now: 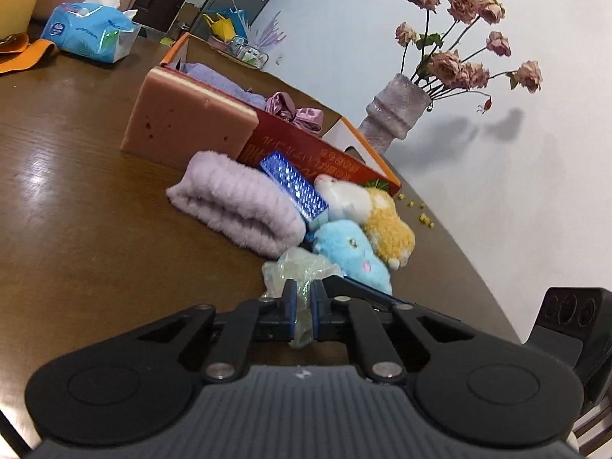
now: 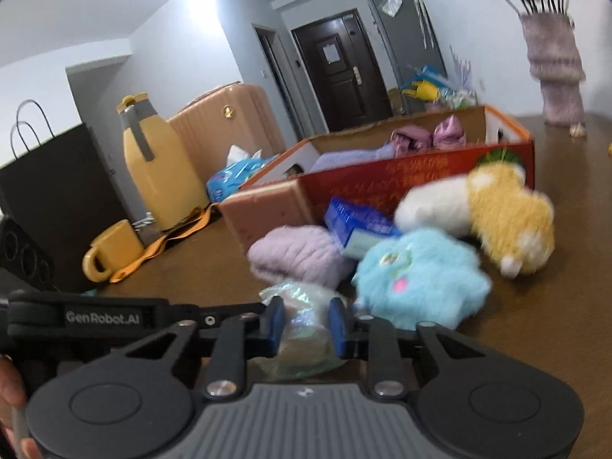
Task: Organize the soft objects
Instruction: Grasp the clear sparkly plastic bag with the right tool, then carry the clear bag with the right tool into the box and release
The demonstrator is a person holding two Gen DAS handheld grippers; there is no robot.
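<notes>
Crinkled translucent plastic bag (image 1: 294, 271) lies on the brown wooden table (image 1: 76, 206), directly at the tips of both grippers. Seen from the left wrist, the left gripper (image 1: 302, 302) has its blue pads pressed together on a thin fold of the bag, the film running down between them toward the camera. Seen from the right wrist, the right gripper (image 2: 306, 325) has its blue pads set wider, with a thicker bunch of the same bag (image 2: 302, 325) filling the gap and touching both pads, so it is clamped on the bag as well.

Just beyond the left gripper's tips sits a light blue plush toy (image 1: 352, 252), with a yellow and white plush toy (image 1: 378, 214) touching it on the far right side. Ahead and a little left of the tips is a folded lilac fluffy towel (image 1: 233, 199), and a blue sponge block (image 1: 294, 187) leans on it between the towel and the plush toys.

Farther ahead stands an open red cardboard box (image 1: 317, 157) holding a purple cloth (image 1: 222, 80) and a shiny pink satin bow (image 1: 294, 111). A pink foam block (image 1: 183, 122) rests against the box's near left end.

Far right of the left gripper, a vase of dried roses (image 1: 397, 111) stands by the white wall; far left, a tissue pack (image 1: 91, 30). From the right wrist, a yellow mug (image 2: 111, 252) and a yellow jug (image 2: 160, 168) stand well to the left.
</notes>
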